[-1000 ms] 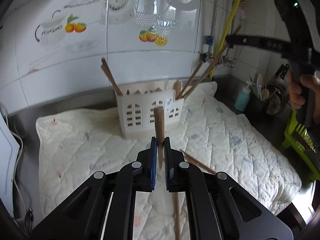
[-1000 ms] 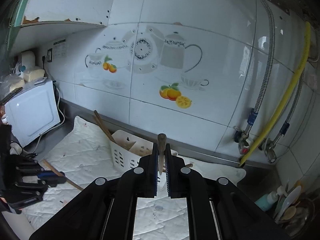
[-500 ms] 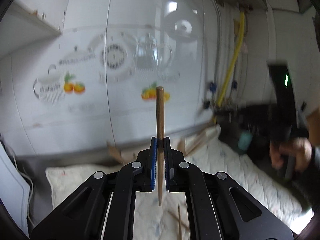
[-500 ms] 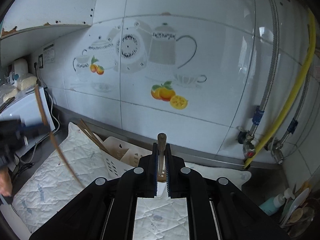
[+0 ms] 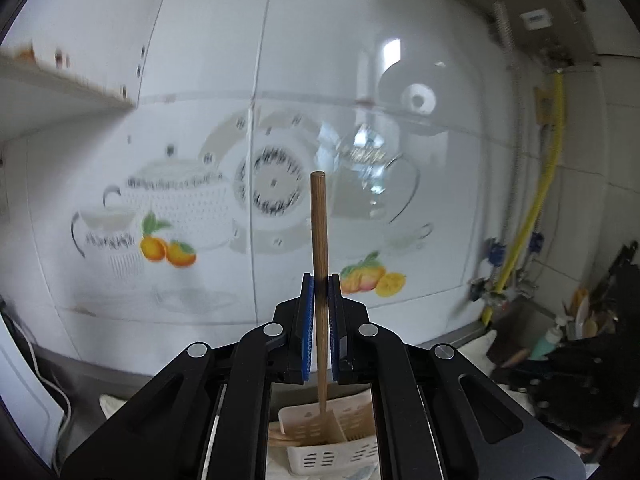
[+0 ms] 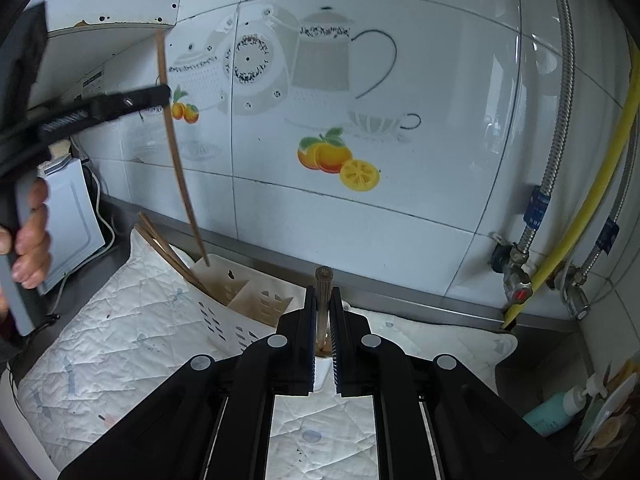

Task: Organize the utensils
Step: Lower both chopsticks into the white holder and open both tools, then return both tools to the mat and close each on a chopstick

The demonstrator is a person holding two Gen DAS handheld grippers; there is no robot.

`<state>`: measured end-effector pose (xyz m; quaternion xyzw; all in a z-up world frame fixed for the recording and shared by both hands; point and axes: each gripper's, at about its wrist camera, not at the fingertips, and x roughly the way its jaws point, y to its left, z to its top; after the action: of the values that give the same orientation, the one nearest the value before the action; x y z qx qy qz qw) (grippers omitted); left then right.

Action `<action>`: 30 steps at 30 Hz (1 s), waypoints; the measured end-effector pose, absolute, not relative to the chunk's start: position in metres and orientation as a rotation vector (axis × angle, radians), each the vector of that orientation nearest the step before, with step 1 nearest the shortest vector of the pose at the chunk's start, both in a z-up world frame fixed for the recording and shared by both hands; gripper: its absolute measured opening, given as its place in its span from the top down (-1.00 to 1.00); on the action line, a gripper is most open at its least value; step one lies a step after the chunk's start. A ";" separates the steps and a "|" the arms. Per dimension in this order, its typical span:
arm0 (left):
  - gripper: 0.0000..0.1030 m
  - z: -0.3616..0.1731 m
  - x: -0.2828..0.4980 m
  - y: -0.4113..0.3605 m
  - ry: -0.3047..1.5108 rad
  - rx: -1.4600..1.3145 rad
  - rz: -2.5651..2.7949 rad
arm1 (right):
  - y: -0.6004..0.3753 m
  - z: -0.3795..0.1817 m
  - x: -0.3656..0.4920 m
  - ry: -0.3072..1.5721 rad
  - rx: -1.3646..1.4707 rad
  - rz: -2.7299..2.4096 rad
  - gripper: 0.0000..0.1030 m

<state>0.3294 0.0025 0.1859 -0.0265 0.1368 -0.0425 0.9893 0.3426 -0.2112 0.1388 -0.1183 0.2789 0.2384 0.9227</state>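
Observation:
My left gripper [image 5: 320, 284] is shut on a brown wooden chopstick [image 5: 319, 240] held upright, its lower tip just inside the white slotted utensil holder [image 5: 320, 436]. From the right wrist view the same chopstick [image 6: 176, 152] hangs from the left gripper [image 6: 160, 94] with its tip at the holder's [image 6: 240, 304] left compartment, where other chopsticks [image 6: 164, 252] lean. My right gripper [image 6: 323, 300] is shut on a wooden chopstick [image 6: 322, 296] standing upright in front of the holder.
The holder stands on a white quilted mat [image 6: 120, 344] against a tiled wall [image 6: 360, 80]. A white appliance [image 6: 72, 216] is at the left. A yellow hose and taps [image 6: 560, 248] are at the right, with a teal bottle [image 6: 556, 408] and more utensils.
My left gripper has lifted its chopstick off the mat, turned it upright and brought it over the holder. My right gripper has come down closer to the holder.

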 end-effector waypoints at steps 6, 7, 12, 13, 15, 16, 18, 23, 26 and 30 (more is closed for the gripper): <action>0.90 0.148 0.350 0.010 0.373 -0.102 -0.092 | -0.213 0.134 0.344 0.573 -0.233 0.495 0.87; 0.90 0.142 0.352 0.010 0.391 -0.103 -0.095 | -0.214 0.133 0.344 0.573 -0.231 0.496 0.87; 0.89 0.123 0.358 0.006 0.446 -0.085 -0.098 | -0.214 0.134 0.340 0.561 -0.233 0.493 0.83; 0.89 0.120 0.358 0.005 0.452 -0.078 -0.095 | -0.214 0.135 0.338 0.556 -0.237 0.491 0.82; 0.89 0.118 0.357 0.003 0.462 -0.066 -0.097 | -0.215 0.138 0.332 0.540 -0.241 0.487 0.81; 0.89 0.118 0.356 0.003 0.463 -0.061 -0.099 | -0.216 0.141 0.328 0.528 -0.243 0.485 0.74; 0.87 0.121 0.351 0.000 0.447 -0.042 -0.095 | -0.220 0.147 0.317 0.498 -0.245 0.479 0.61; 0.82 0.139 0.330 -0.003 0.416 -0.052 -0.117 | -0.232 0.155 0.277 0.461 -0.225 0.490 0.60; 0.81 0.147 0.304 -0.004 0.398 -0.047 -0.125 | -0.237 0.148 0.249 0.466 -0.216 0.509 0.60; 0.66 0.144 0.269 -0.006 0.404 -0.035 -0.139 | -0.242 0.122 0.216 0.512 -0.202 0.533 0.60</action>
<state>0.2687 -0.0057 0.1438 -0.0175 0.2004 -0.0689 0.9771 0.2156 -0.2419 0.1222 -0.0986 0.2497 0.2601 0.9275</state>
